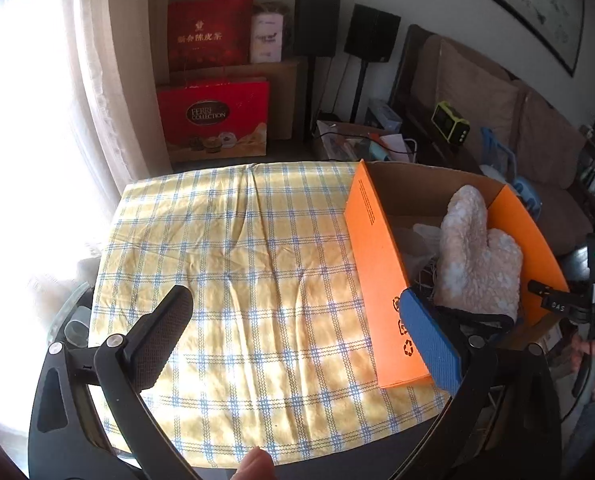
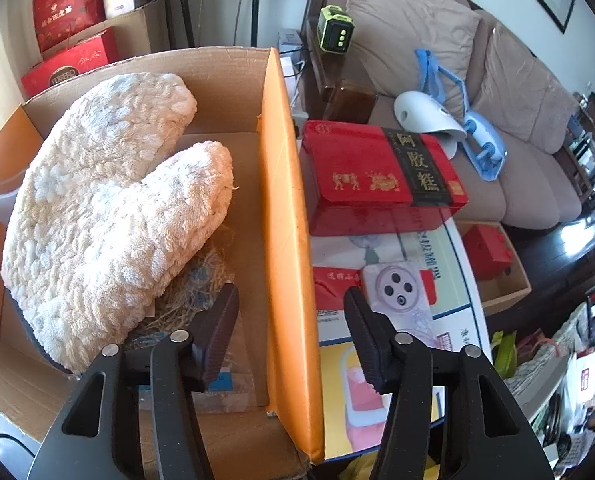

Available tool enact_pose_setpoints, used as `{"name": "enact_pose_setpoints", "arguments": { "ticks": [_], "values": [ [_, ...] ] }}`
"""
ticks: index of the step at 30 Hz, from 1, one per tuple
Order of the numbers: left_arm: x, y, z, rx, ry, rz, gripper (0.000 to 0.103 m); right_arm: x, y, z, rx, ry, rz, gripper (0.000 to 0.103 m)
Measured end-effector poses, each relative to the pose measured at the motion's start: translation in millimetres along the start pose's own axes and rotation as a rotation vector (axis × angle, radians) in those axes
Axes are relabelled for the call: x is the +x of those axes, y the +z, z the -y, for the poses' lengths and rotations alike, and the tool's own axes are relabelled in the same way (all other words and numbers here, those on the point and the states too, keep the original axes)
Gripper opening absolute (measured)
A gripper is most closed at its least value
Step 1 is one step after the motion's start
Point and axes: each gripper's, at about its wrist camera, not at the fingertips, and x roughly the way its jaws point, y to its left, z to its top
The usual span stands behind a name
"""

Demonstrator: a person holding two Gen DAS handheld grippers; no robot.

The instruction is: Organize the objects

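An open cardboard box with orange flaps [image 1: 381, 280] stands at the right of a table covered by a yellow and blue checked cloth [image 1: 233, 264]. A fluffy cream mitten [image 1: 477, 256] lies inside it, also shown in the right wrist view [image 2: 109, 208], on straw-like filling [image 2: 193, 292]. My left gripper [image 1: 297, 332] is open and empty above the cloth, its blue-padded right finger [image 1: 429, 340] at the box's near corner. My right gripper [image 2: 289, 328] is open and empty, its fingers either side of the box's orange right flap [image 2: 285, 240].
A red tin with gold characters [image 2: 377, 176] and a white phone-like object [image 2: 397, 292] lie right of the box on a glass table [image 2: 461, 280]. A sofa [image 2: 517, 128] with cushions is beyond. Red gift boxes [image 1: 213, 120] and speakers [image 1: 317, 24] stand behind the table.
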Motion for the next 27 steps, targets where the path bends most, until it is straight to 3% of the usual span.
{"name": "enact_pose_setpoints", "arguments": {
  "ticks": [5,14,20,22,27],
  "values": [
    [-2.6,-9.7,-8.6,-0.014,0.018,-0.010,0.103,-21.2,-0.8,6.8,0.035,0.007,0.040,0.061],
    [-13.7,-17.7,-21.0,-0.060,0.028,0.002,0.103,-86.4,4.0,-5.9,0.020,-0.093,0.181,0.080],
    [-18.0,-19.8,-20.3,-0.063,0.048,0.009,0.103,-113.9,7.9,-27.4,-0.005,0.007,0.249,0.090],
    [-19.3,-21.2,-18.8,-0.058,0.056,0.010,0.103,-119.6,7.8,-37.2,-0.021,0.035,0.268,0.103],
    [-20.8,-25.1,-15.9,-0.061,0.053,0.000,0.103,-118.4,5.7,-59.8,-0.034,0.103,0.268,0.103]
  ]
}}
